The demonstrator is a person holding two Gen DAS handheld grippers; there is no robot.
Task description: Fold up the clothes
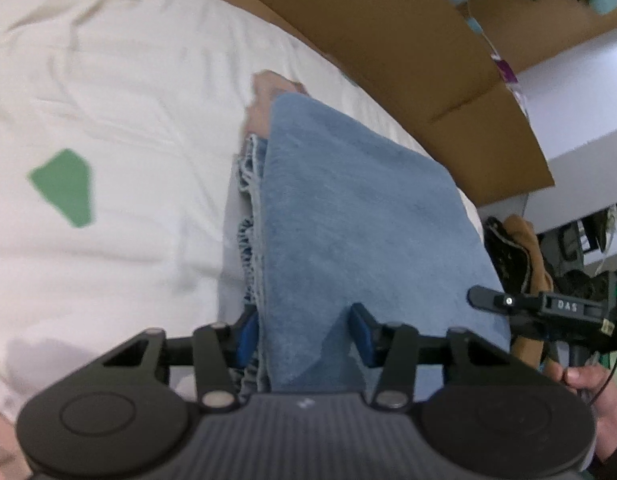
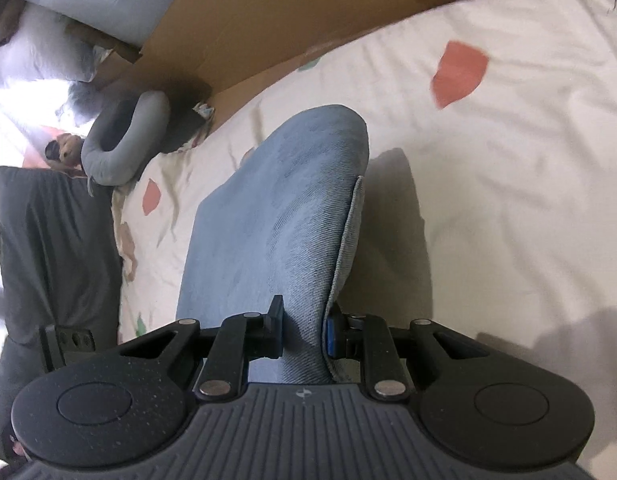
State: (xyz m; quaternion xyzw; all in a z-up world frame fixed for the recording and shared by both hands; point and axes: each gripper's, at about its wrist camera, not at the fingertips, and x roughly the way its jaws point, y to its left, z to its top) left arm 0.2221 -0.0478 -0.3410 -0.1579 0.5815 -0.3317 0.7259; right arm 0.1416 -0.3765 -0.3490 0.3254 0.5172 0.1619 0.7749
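A: Where's the denim garment point(image 1: 360, 216)?
B: Over the white bed sheet point(image 1: 120, 92), running lengthwise away from both cameras.
A: The grippers?
B: Left gripper point(image 1: 304, 334) and right gripper point(image 2: 304, 334) are each clamped on its near end, cloth between the fingers.

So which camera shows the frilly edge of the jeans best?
The left wrist view. There the jeans show their frayed, stitched edge running down beside the left gripper, which pinches the cloth. The right wrist view shows only smooth denim and a plain hem in the right gripper; no fraying is visible.
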